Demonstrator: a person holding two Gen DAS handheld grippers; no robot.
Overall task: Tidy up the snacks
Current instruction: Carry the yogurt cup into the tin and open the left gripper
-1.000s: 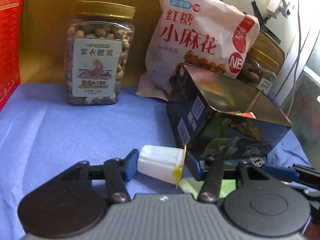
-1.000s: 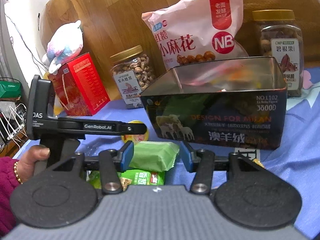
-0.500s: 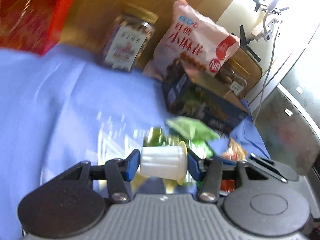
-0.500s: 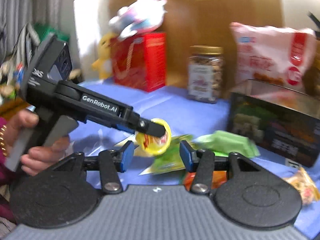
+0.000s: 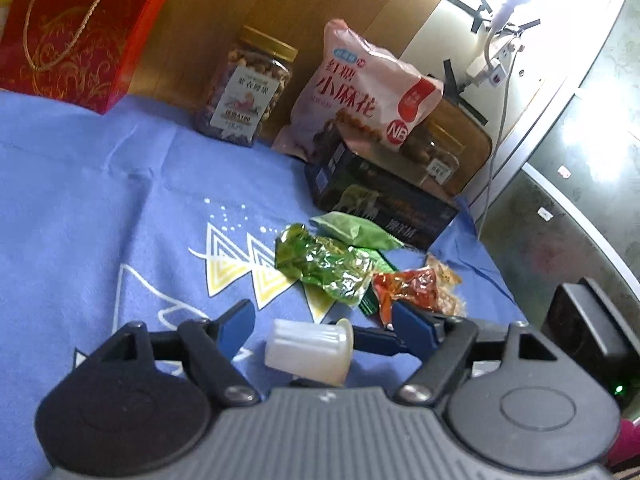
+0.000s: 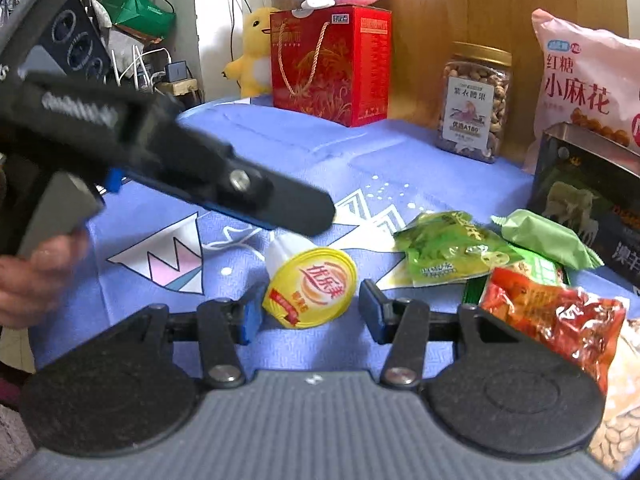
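Observation:
A small white jelly cup [image 5: 310,350] with a yellow foil lid [image 6: 310,286] lies on its side on the blue cloth. My left gripper [image 5: 324,326] is open around it, jaws apart from its sides. My right gripper [image 6: 308,312] is open, its fingers either side of the cup's lid. Green snack packets [image 5: 328,268] [image 6: 448,254], a pale green packet [image 6: 544,238] and a red packet [image 5: 408,284] [image 6: 552,316] lie in a heap beside the dark open tin [image 5: 384,196] [image 6: 580,196].
A nut jar [image 5: 248,88] [image 6: 474,102], a pink snack bag [image 5: 368,92] [image 6: 584,84] and a red gift box [image 5: 76,28] [image 6: 332,64] stand at the back against a wooden panel. Plush toys [image 6: 256,48] sit behind the box. The table edge drops off at right [image 5: 492,264].
The left gripper carried the jelly cup back from the tin, lowered it to the cloth and opened. The right gripper let go of the pale green packet and swung left toward the cup.

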